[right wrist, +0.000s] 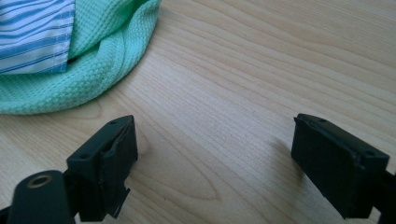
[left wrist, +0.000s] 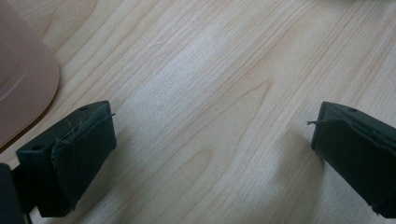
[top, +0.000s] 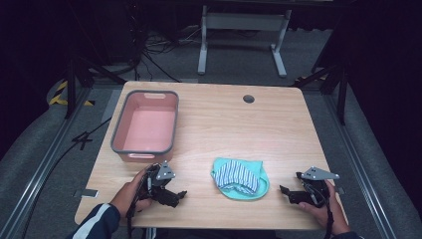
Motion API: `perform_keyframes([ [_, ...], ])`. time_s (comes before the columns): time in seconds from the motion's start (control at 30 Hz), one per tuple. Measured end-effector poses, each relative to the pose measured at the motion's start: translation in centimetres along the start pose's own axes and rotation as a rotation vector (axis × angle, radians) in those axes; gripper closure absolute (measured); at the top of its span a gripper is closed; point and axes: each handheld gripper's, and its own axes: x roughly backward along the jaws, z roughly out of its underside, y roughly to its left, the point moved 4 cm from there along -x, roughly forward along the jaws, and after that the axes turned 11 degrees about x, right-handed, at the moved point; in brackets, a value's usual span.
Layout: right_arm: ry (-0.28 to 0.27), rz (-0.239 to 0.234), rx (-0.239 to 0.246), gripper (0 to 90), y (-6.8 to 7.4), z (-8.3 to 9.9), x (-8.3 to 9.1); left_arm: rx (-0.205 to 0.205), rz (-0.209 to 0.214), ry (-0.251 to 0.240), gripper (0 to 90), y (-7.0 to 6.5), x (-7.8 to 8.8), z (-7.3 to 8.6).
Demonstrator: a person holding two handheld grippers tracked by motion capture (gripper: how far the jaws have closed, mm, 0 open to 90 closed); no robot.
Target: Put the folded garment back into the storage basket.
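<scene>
High view: mint-green waffle cloth (top: 242, 185) with a blue-striped cloth (top: 238, 174) bunched on top lies near the front of the wooden worktop (top: 278, 129), between the two grippers. Left gripper (top: 175, 195) rests left of it, right gripper (top: 287, 192) right of it, both apart from the cloth. Pink bin (top: 146, 126) at far left.

Left gripper view: jaws wide apart, bare wood between; bin corner (left wrist: 21, 79) beside.

Right gripper view: jaws wide apart, nothing held; green cloth (right wrist: 88, 70) just ahead-left.
</scene>
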Motion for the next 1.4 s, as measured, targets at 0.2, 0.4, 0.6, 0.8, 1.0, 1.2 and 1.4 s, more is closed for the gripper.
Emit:
perform_keyframes([
  [0.2,0.0,0.002,-0.001,14.9,0.0,0.0,0.0,-0.013,0.011,0.0,0.2,0.1,0.0,0.0],
  [0.4,0.001,0.004,-0.003,15.0,0.0,0.0,0.0,-0.045,0.046,0.013,0.0,0.4,0.0,0.0],
  [0.6,0.023,0.008,-0.02,15.8,0.0,0.0,0.2,-0.052,0.05,0.013,0.1,0.4,0.0,-0.1],
  [0.8,0.021,-0.022,-0.021,21.8,0.0,-0.4,0.4,-0.085,0.069,0.041,2.5,0.4,0.1,-0.5],
  [1.0,-0.005,-0.041,0.016,33.1,1.1,-2.6,0.9,-0.123,0.097,0.029,19.0,-0.4,-0.2,-1.3],
  [1.2,0.004,-0.042,0.048,39.5,2.2,-4.4,0.4,-0.116,0.12,0.012,28.3,-0.9,-0.8,-2.9],
  [1.4,-0.003,-0.056,0.068,40.5,3.1,-6.2,-0.5,-0.131,0.122,-0.012,33.1,-1.7,-1.5,-4.8],
])
